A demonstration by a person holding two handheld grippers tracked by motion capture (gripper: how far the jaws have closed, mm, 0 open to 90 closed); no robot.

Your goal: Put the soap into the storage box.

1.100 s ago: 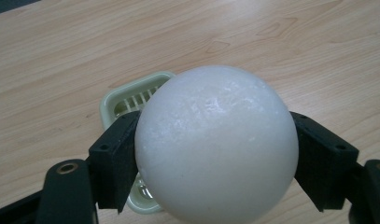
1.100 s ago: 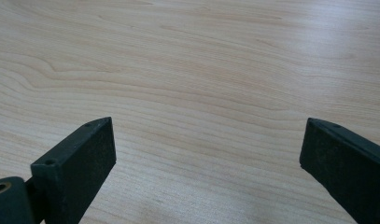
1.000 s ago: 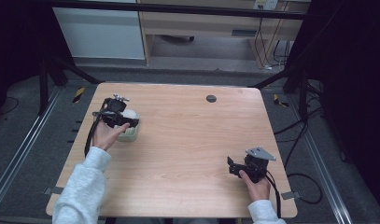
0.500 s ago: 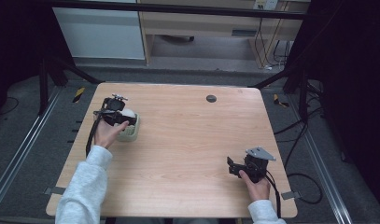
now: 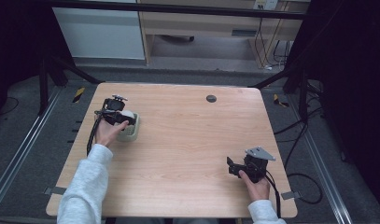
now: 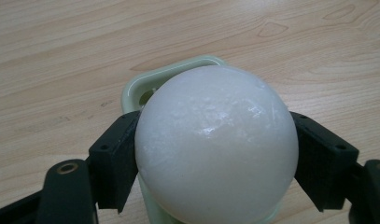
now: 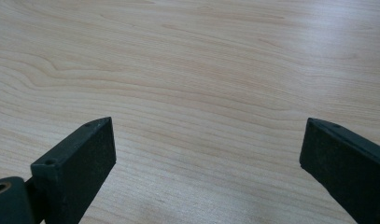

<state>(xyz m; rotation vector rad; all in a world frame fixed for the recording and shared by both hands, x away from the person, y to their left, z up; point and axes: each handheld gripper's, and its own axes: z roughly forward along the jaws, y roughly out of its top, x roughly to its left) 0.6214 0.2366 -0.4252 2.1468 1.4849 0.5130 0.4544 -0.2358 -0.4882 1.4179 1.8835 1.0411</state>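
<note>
Clearly, a white ball (image 6: 215,144) sits between the two black jaws of the left gripper (image 6: 215,163) in the left gripper view, and both jaws press against its sides, so this gripper is closed on the ball. Its surface is smooth and a little shiny, and no writing or label can be read on it. Under and behind the ball is a pale green holder (image 6: 178,77) with rounded corners; whether the ball touches it I cannot tell. In the high view the ball (image 5: 127,114) and the holder (image 5: 130,133) are in the left middle of the frame, on the wooden table (image 5: 187,140), with the left hand (image 5: 108,133) just beside them. The right gripper (image 5: 232,166) is in the lower right of the frame, well apart, held by the right hand (image 5: 255,184); its jaws stand wide apart over bare wood. A small dark round spot (image 5: 211,98) lies near the upper edge of the table
</note>
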